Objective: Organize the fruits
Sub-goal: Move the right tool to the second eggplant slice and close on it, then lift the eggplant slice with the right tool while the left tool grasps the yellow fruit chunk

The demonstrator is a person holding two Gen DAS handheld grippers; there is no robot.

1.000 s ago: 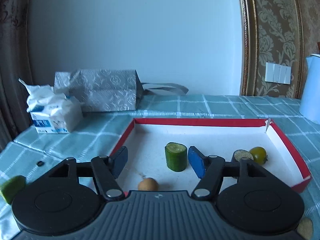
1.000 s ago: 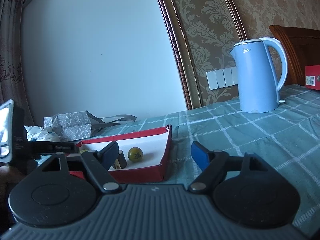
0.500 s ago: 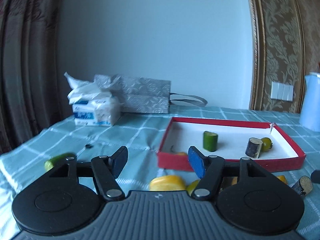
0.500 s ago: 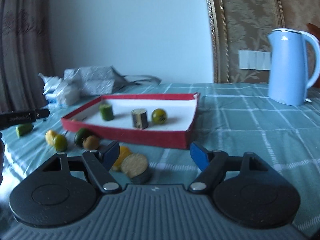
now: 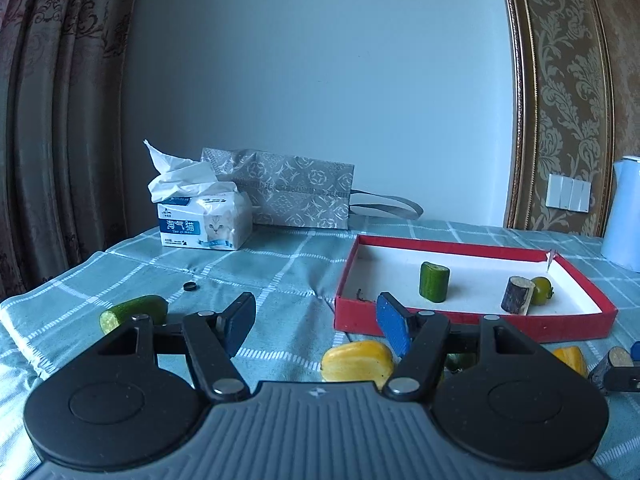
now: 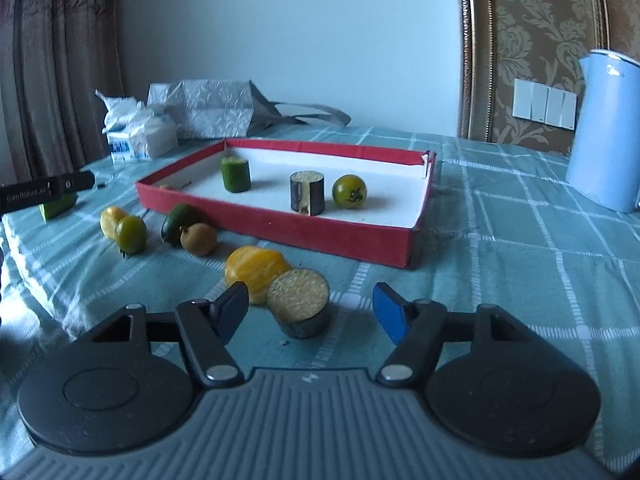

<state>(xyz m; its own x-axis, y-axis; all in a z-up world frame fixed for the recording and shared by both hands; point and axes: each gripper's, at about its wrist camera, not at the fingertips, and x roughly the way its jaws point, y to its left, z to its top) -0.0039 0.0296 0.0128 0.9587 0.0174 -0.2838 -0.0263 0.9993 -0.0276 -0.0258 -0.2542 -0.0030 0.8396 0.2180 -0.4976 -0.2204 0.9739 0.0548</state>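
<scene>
The red tray (image 6: 280,232) with a white floor holds a cucumber piece (image 6: 235,174), an eggplant piece (image 6: 307,198) and a green tomato (image 6: 350,191). My right gripper (image 6: 310,300) hangs low in front of the tray. Its jaws are closing around an eggplant slice (image 6: 298,304) on the cloth, and the pads stand clear of it. A yellow fruit (image 6: 254,270) touches that slice. My left gripper (image 5: 314,312) is open and empty, left of the tray (image 5: 472,324). Another yellow fruit (image 5: 356,362) lies just under its right finger.
Loose on the checked cloth lie a brown fruit (image 6: 199,238), a dark green one (image 6: 178,218), a green tomato (image 6: 130,234) and a cucumber piece (image 5: 132,312). At the back stand a tissue pack (image 5: 204,220), a silver bag (image 5: 296,192) and a blue kettle (image 6: 604,136).
My left gripper drew back from over the tray to its left front. The right one tipped down toward the eggplant slice and its jaws narrowed.
</scene>
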